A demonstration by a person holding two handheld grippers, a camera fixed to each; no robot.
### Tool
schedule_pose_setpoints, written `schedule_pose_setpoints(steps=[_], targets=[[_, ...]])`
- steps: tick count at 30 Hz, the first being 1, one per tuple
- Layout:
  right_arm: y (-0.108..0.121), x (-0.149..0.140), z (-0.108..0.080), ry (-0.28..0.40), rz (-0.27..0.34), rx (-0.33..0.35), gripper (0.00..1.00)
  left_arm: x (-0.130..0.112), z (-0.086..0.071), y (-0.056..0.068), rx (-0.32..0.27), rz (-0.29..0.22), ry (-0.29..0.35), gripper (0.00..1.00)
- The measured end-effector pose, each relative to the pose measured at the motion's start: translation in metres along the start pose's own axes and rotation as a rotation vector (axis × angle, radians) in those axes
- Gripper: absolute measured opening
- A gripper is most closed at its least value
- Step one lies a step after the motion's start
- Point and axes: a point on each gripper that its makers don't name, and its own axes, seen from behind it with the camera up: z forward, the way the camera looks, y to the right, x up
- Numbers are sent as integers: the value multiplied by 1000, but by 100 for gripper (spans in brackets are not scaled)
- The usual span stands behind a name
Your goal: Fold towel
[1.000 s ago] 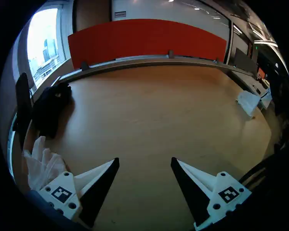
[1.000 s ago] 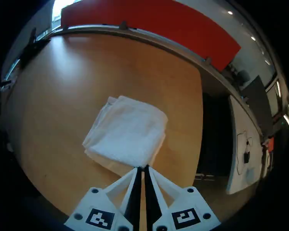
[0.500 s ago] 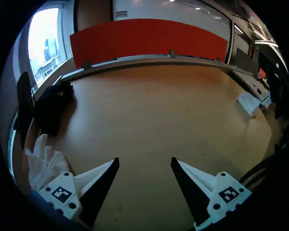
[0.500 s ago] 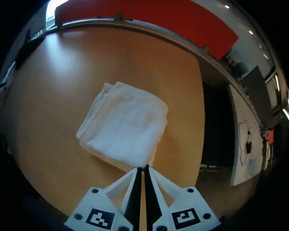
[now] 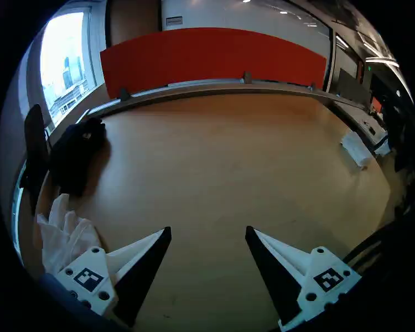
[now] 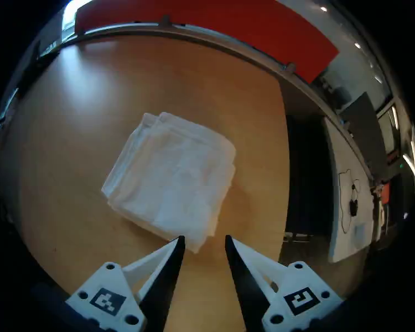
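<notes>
On the counter (image 6: 63,99): wide bare wood carries the towel (image 6: 171,180), which lies flat toward the right-hand edge as a thick white folded pad, free of both claws.
Towel handling: it looks soft, light and limp. Lifted by one point, the layers would likely sag and slide apart. It is not fragile, and the terry should give the fingers good purchase.
Towel heading: the pad is nearly square, so its long axis is hard to call. In the right gripper view it sits like a diamond, one corner aimed at the right claw and the opposite corner at the far rail.
Bag (image 5: 74,152): black, at the counter's far left.
Left claw (image 5: 207,229): released, fingers wide apart over bare wood, grasping nothing.
Right claw (image 6: 202,243): released, fingers apart, with the towel's corner just ahead of the tips.
Stacked edges (image 6: 124,160): the layers show along the left sides; pinching through all of them at a corner seems the safest hold.
</notes>
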Motion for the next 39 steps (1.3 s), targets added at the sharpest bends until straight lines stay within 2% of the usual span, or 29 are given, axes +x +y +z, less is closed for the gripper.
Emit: schedule_pose_setpoints(steps=[2, 4, 6, 18, 22, 33, 39], targets=[[0, 1, -1, 5, 3, -4, 70, 0, 0, 0, -1, 1, 1, 100], [-2, 3, -1, 9, 10, -4, 89, 1, 1, 1, -2, 2, 1, 100], [-4, 6, -1, 14, 25, 3, 99, 1, 1, 1, -4, 3, 2, 100], [-12, 24, -4, 55, 65, 13, 100, 1, 0, -2, -7, -2, 8, 100], [-17, 29, -4, 74, 114, 27, 100, 1, 0, -4, -5, -8, 11, 100], [-36, 46, -1, 140, 307, 67, 100, 6, -1, -8, 1, -15, 23, 100], [-40, 50, -1, 159, 345, 56, 100, 9, -1, -12, 6, -29, 32, 100]])
